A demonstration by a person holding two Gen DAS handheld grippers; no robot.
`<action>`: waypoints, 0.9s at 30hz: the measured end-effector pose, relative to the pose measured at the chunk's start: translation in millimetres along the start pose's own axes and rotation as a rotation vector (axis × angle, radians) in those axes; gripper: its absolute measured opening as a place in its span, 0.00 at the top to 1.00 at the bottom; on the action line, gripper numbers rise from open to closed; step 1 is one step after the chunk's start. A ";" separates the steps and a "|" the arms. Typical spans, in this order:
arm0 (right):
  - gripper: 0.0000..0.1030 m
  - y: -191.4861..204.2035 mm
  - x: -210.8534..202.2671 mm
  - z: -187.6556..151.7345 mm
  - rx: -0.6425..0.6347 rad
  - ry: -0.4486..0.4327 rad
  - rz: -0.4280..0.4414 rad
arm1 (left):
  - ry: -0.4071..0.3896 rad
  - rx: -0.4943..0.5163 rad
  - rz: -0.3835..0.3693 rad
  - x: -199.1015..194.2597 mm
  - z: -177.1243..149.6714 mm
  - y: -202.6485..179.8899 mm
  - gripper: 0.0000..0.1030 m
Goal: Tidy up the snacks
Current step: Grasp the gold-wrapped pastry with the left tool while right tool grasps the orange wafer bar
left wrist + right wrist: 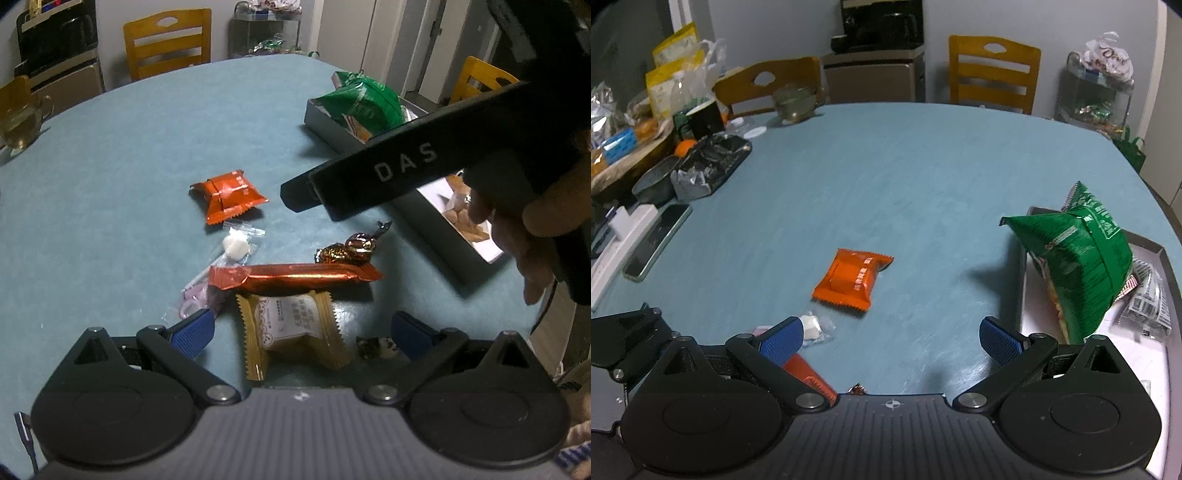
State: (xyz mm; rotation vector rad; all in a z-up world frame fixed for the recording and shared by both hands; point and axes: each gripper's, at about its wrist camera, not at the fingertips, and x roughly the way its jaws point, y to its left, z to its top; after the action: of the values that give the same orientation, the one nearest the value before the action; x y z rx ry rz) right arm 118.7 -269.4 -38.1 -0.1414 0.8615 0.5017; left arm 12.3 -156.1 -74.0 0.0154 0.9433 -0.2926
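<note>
My left gripper is open, its blue pads either side of a gold-edged snack packet lying on the blue table. Just beyond lie a long orange bar, foil-wrapped candies, a clear sachet and an orange packet. My right gripper is open and empty above the table; the left wrist view shows its black fingers hovering over the snacks. The orange packet lies ahead of it. A green bag sits in the grey box at right.
A small wrapped candy lies by my left gripper's right pad. A phone, foil bags and bowls crowd the table's left side. Wooden chairs stand behind the table. A glass teapot rests at the far left edge.
</note>
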 end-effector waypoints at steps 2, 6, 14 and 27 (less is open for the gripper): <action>0.00 1.6 -0.2 -1.1 -0.007 0.003 0.007 | 0.003 -0.008 0.006 3.7 0.0 -0.3 0.00; 0.00 3.5 -0.5 -1.8 -0.020 0.009 0.010 | 0.013 -0.029 0.014 11.7 3.0 1.7 0.00; 0.00 5.4 -1.5 -4.6 -0.058 0.026 0.029 | 0.036 -0.052 -0.022 26.6 4.3 4.4 0.14; 0.00 9.9 3.4 -4.3 -0.091 0.037 0.056 | 0.020 -0.014 0.023 16.8 -1.7 13.9 0.51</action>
State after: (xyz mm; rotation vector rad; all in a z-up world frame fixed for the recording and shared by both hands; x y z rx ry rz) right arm 112.9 -260.9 -42.7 -0.2106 0.8811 0.5921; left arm 23.8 -146.5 -90.0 0.0163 0.9639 -0.2652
